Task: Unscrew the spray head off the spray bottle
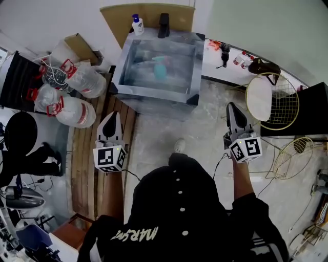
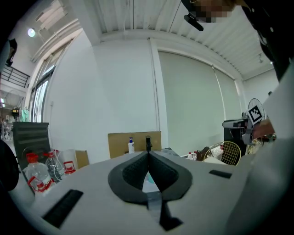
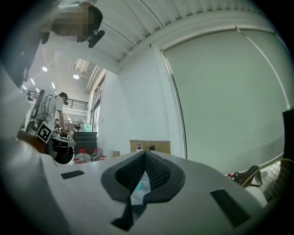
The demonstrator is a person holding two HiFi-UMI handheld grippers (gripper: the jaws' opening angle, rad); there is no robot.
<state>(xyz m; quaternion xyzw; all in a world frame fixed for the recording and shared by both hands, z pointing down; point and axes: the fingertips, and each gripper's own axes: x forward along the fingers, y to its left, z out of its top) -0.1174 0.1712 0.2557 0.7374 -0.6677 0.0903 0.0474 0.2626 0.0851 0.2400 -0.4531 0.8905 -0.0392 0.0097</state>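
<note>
**Head view, read left to right.** At the far left, large water jugs [image 1: 77, 78] are lying beside a slatted wooden bench [image 1: 84, 164]. They are playing no part in the task.

You are holding the left gripper [image 1: 113, 116] out in front of you over the bench edge. Its jaws are pressed together along their whole length with nothing between the pads, as the left gripper view [image 2: 148, 158] confirms.

Ahead, between the two tools, the grey table [image 1: 154, 97] is carrying the task's thing. The teal spray bottle [image 1: 159, 68] is sitting near the middle of its top, with the spray head not yet taken off. Whether it is upright or lying down cannot be made out. It is well apart from both grippers.

Behind the table, a white pump bottle [image 1: 137, 25] is standing on a brown cardboard box [image 1: 148, 15].

You are carrying the right gripper [image 1: 231, 106] level on your other side, jaws likewise closed and empty [image 3: 144, 158]. Farther right, rackets [image 1: 272, 101] are resting against the wall.

**Reading.** The tools are probably shut because there is nothing within reach to hold. They are likely flanking your body so that each can meet the bottle from its own side, one to steady the body and the other to turn the head. Both will need opening before contact.
</note>
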